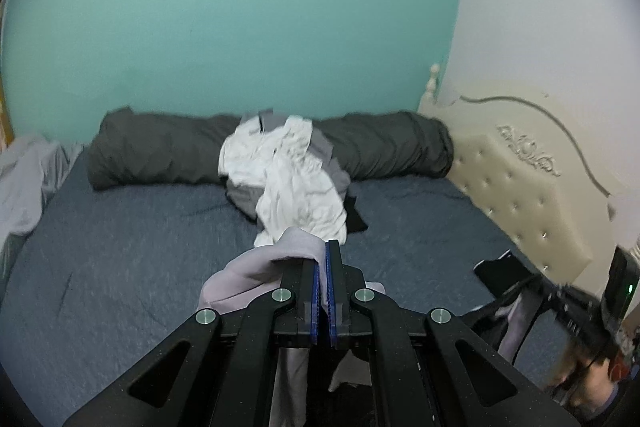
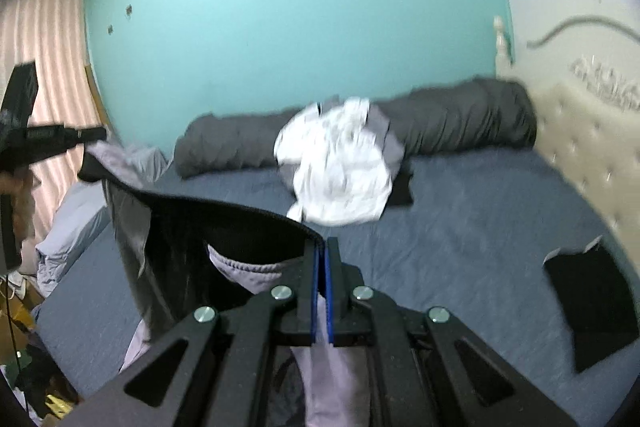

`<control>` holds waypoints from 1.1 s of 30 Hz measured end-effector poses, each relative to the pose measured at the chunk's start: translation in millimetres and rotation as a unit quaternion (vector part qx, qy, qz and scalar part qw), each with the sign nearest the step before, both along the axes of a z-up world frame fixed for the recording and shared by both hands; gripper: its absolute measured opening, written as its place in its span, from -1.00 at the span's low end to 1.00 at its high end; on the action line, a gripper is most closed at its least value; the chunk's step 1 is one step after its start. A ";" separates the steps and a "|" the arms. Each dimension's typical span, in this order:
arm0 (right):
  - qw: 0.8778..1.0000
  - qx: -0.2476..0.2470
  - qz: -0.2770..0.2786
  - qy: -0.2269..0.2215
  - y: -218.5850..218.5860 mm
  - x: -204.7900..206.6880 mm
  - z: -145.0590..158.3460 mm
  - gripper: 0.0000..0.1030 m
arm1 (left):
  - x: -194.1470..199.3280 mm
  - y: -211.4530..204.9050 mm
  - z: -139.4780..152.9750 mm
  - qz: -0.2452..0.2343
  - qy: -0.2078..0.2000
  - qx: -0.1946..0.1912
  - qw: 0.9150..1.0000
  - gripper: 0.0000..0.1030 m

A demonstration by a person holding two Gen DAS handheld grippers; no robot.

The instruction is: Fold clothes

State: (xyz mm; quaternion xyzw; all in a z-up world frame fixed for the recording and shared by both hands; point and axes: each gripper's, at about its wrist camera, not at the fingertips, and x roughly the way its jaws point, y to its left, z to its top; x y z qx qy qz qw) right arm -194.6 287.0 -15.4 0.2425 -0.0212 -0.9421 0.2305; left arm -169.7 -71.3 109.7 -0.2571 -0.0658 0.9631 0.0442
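A lilac garment with a wide black waistband (image 2: 224, 215) hangs stretched between my two grippers above the blue bed (image 2: 480, 227). My right gripper (image 2: 322, 243) is shut on one end of the waistband. At the far left of the right wrist view my left gripper (image 2: 98, 135) holds the other end. In the left wrist view my left gripper (image 1: 323, 247) is shut on the lilac fabric (image 1: 248, 271), which drapes to the left and below the fingers.
A pile of white and grey clothes (image 1: 288, 179) lies mid-bed against a rolled dark grey duvet (image 1: 160, 147). A folded black garment (image 2: 592, 303) lies by the cream tufted headboard (image 1: 520, 195). Pale bedding (image 1: 24, 179) is heaped at the left; a teal wall stands behind.
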 end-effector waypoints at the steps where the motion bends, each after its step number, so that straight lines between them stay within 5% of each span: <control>1: 1.000 0.001 -0.001 0.012 1.8 1.3 11.5 -0.96 | 6.9 2.0 8.3 -0.001 0.010 -0.002 1.000 -0.94; 20: 0.977 0.001 0.010 0.214 19.2 81.1 210.4 -0.96 | 148.1 37.6 161.8 -0.012 0.170 -0.049 0.984 -0.94; 33: 0.962 0.007 0.018 0.272 40.3 127.3 277.8 -0.96 | 206.9 51.4 209.1 -0.024 0.226 -0.052 0.972 -0.94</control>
